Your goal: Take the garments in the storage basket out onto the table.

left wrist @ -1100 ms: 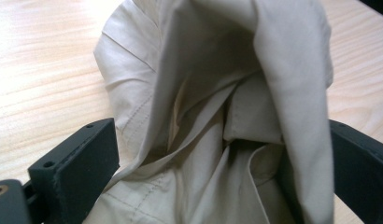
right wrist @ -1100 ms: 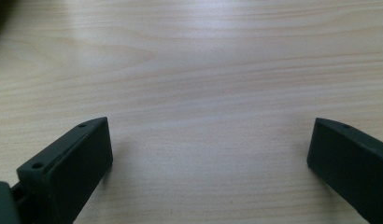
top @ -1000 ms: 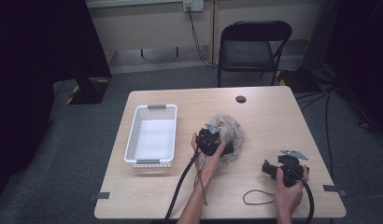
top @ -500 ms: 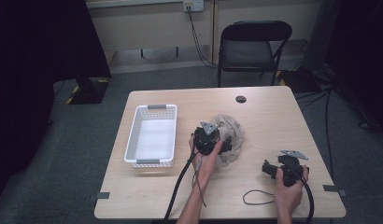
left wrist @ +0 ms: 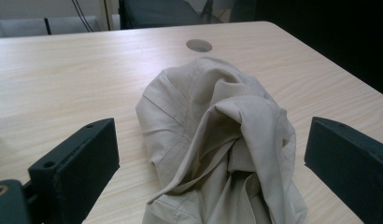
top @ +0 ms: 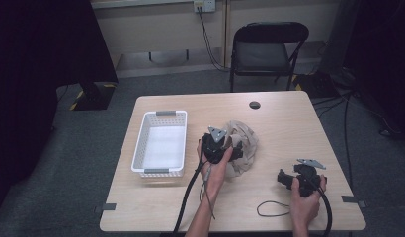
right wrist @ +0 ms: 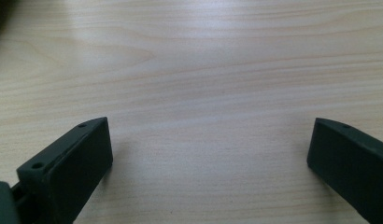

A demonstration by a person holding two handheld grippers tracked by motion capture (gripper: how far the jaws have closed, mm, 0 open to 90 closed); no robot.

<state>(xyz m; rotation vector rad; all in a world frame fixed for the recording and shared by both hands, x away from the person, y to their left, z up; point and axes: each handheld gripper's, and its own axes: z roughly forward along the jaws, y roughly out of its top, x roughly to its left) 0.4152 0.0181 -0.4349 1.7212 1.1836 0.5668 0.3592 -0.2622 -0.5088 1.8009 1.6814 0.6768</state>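
The left gripper [top: 225, 148] hangs with its jaws spread wide on either side of a crumpled beige cloth hat [left wrist: 217, 140], which lies on the pale wooden table [top: 289, 123] between and ahead of them. The right gripper [top: 289, 177], jaws also wide apart, faces bare tabletop. A white plastic basket [top: 161, 143] sits behind the left gripper.
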